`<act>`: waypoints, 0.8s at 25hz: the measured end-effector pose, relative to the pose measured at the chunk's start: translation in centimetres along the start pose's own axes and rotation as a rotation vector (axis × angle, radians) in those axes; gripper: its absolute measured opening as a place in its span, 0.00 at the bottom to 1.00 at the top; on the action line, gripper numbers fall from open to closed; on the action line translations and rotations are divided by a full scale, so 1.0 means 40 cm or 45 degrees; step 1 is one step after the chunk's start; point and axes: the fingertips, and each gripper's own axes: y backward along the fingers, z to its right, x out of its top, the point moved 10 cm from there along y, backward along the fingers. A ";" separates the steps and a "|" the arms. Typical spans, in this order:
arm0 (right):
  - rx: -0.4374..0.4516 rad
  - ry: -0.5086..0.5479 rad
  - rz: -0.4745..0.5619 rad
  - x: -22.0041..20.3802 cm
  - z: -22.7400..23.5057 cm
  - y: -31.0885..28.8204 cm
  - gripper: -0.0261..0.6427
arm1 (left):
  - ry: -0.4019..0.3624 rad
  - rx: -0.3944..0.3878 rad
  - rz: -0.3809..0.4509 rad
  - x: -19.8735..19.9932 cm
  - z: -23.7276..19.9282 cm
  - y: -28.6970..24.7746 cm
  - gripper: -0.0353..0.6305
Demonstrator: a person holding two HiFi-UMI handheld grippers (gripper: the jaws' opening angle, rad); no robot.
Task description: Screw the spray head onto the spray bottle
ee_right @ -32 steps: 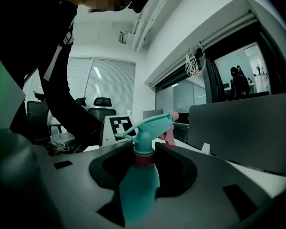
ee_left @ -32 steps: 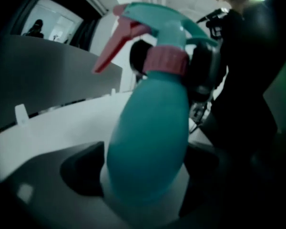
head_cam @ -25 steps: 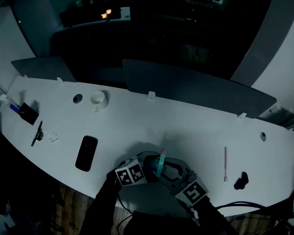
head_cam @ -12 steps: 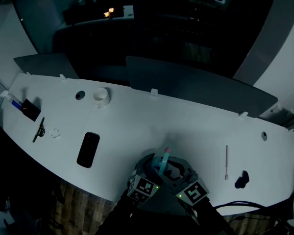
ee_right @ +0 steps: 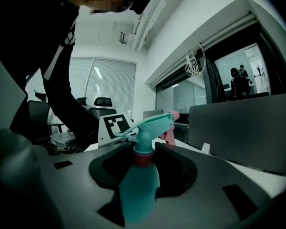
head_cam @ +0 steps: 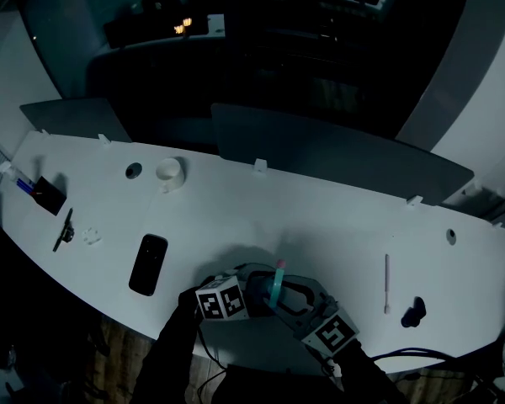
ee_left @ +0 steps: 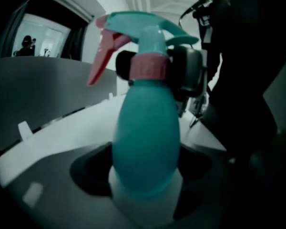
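Note:
A teal spray bottle (head_cam: 273, 290) stands near the front edge of the white table (head_cam: 320, 217). Its spray head (ee_left: 148, 32), with a pink collar (ee_left: 150, 67) and a pink trigger, sits on the neck. My left gripper (ee_left: 145, 194) holds the bottle's round body (ee_left: 145, 137); its jaws have just closed a little further on it. My right gripper (ee_right: 144, 166) comes in from the other side. Its dark pads (ee_left: 187, 75) flank the pink collar (ee_right: 144, 159). In the head view the left gripper (head_cam: 254, 291) and the right gripper (head_cam: 288, 297) meet at the bottle.
A black phone (head_cam: 149, 263) lies left of the grippers, and a white cup (head_cam: 169, 172) stands further back. A thin stick (head_cam: 386, 282) and a small black object (head_cam: 413, 311) lie at the right. Grey dividers (head_cam: 337, 154) line the table's far edge.
The left gripper's marker cube swung in under the bottle half a second ago and is now back out to the left. The bottle and the right gripper stay put.

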 end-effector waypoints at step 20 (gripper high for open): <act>-0.049 -0.011 0.008 -0.006 -0.007 0.008 0.26 | 0.378 0.775 0.295 0.000 0.109 0.008 0.67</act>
